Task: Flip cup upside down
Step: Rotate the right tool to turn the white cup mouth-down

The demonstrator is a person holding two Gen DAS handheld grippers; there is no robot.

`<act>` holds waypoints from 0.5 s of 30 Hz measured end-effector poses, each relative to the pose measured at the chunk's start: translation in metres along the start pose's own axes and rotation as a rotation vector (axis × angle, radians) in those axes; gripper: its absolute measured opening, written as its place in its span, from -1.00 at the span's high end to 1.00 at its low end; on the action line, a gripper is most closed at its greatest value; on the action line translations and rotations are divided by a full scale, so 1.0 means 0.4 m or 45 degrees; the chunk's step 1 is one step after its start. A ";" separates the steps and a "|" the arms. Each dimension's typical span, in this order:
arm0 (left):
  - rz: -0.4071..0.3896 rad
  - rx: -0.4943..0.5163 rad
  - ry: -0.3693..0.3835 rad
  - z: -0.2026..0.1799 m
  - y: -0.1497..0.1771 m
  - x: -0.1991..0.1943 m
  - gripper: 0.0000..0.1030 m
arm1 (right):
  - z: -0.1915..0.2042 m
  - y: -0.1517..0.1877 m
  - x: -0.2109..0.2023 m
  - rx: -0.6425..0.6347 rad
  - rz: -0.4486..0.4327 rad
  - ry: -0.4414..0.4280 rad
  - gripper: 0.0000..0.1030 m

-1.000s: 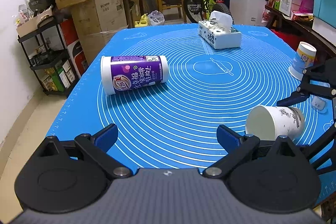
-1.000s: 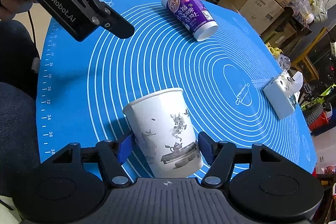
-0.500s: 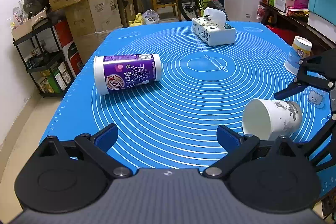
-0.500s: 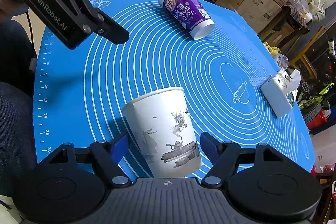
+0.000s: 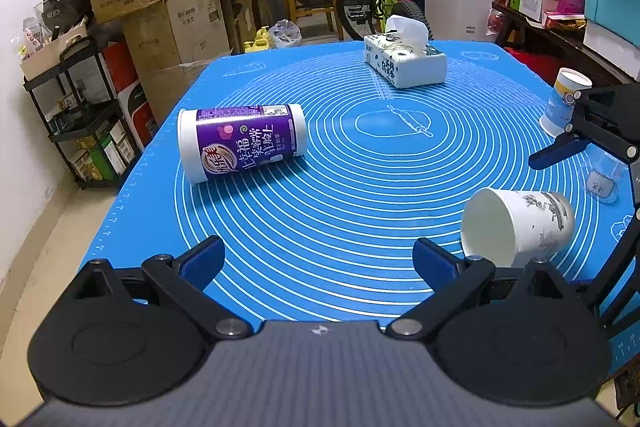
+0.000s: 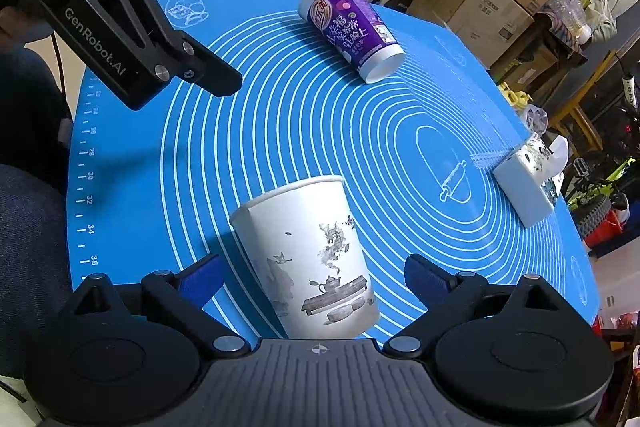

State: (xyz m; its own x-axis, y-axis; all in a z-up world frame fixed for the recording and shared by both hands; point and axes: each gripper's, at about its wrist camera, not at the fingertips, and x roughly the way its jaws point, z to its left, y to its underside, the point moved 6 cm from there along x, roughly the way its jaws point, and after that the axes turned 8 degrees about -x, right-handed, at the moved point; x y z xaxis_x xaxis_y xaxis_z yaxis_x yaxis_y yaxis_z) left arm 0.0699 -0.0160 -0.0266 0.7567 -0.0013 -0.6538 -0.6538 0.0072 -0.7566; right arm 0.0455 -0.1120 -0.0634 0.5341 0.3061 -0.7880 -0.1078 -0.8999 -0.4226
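Note:
A white paper cup with ink drawings (image 6: 316, 259) lies on its side on the blue mat (image 6: 280, 115), its open mouth toward the left gripper; it also shows in the left wrist view (image 5: 516, 227). My right gripper (image 6: 314, 277) is open, its fingers either side of the cup with gaps on both sides. My left gripper (image 5: 318, 259) is open and empty above the mat's near edge, left of the cup; it also shows in the right wrist view (image 6: 216, 31).
A purple-labelled cup (image 5: 240, 143) lies on its side at the mat's left. A tissue box (image 5: 404, 63) stands at the far side. A small blue-and-white cup (image 5: 564, 99) stands upside down at the right edge. Boxes, shelves and a bicycle surround the table.
My right gripper's fingers have opened wider, away from the white cup. The cup stays lying on the mat. My left gripper shifted slightly.

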 end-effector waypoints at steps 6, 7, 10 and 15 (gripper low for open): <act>-0.014 0.028 0.016 -0.010 -0.011 -0.012 -0.93 | -0.010 0.005 -0.033 0.025 -0.018 0.035 -0.92; -0.018 0.045 0.031 -0.015 -0.014 -0.017 -0.93 | -0.013 0.009 -0.042 0.040 -0.023 0.049 -0.93; -0.040 0.149 0.087 -0.043 -0.021 -0.037 -0.93 | -0.022 0.022 -0.083 0.101 -0.048 0.114 -0.96; -0.078 0.371 0.158 -0.105 -0.033 -0.065 -0.93 | -0.026 0.061 -0.168 0.260 -0.083 0.247 -0.96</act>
State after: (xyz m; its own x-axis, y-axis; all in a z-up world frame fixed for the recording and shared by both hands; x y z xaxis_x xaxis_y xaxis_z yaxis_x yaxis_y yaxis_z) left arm 0.0586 -0.0579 0.0004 0.7763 -0.1322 -0.6163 -0.5644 0.2896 -0.7731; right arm 0.0157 -0.1580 -0.0161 0.6940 0.2779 -0.6642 -0.2245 -0.7930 -0.5663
